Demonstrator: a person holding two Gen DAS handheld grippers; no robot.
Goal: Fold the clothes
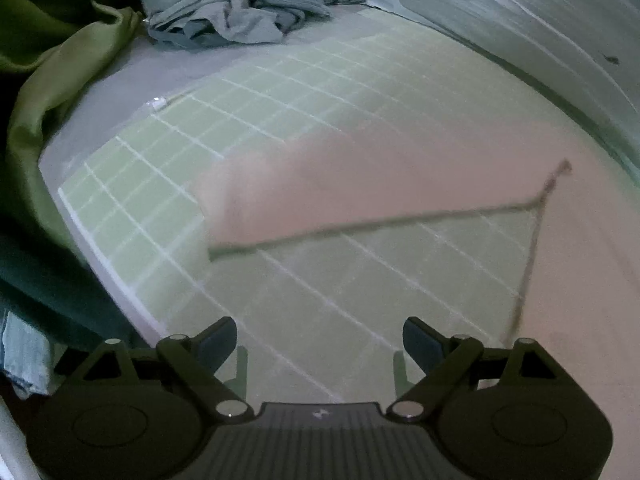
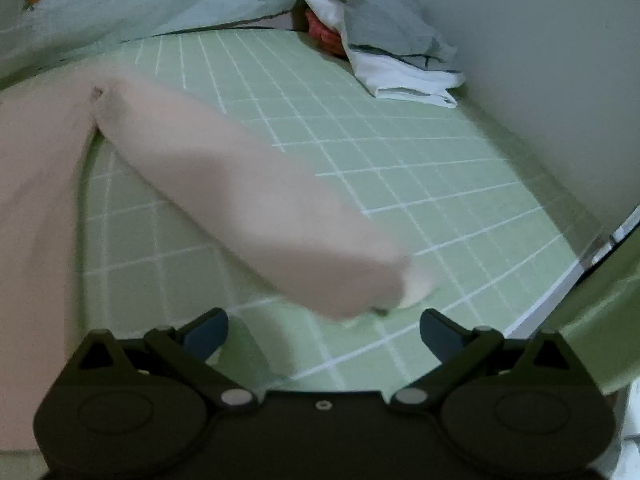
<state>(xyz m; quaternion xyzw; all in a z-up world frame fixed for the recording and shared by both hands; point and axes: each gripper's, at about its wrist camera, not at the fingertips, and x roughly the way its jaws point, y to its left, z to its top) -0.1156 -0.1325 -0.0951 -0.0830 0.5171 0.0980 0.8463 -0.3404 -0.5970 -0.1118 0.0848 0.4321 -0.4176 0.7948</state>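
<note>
A pale pink garment (image 1: 380, 184) lies spread on a green gridded mat (image 1: 168, 132). In the left wrist view one sleeve reaches left and the body fills the right side. My left gripper (image 1: 320, 340) is open and empty, just above the mat below the sleeve. In the right wrist view the other pink sleeve (image 2: 248, 192) runs diagonally across the mat (image 2: 400, 160), its cuff just ahead of my right gripper (image 2: 324, 332), which is open and empty. Both views are blurred.
A crumpled grey-blue clothes pile (image 1: 240, 4) sits at the mat's far left corner, beside a green curtain (image 1: 52, 60). Folded white and grey clothes (image 2: 400, 56) lie at the far right by the wall (image 2: 540, 80). A light cloth (image 2: 120, 8) lies along the far edge.
</note>
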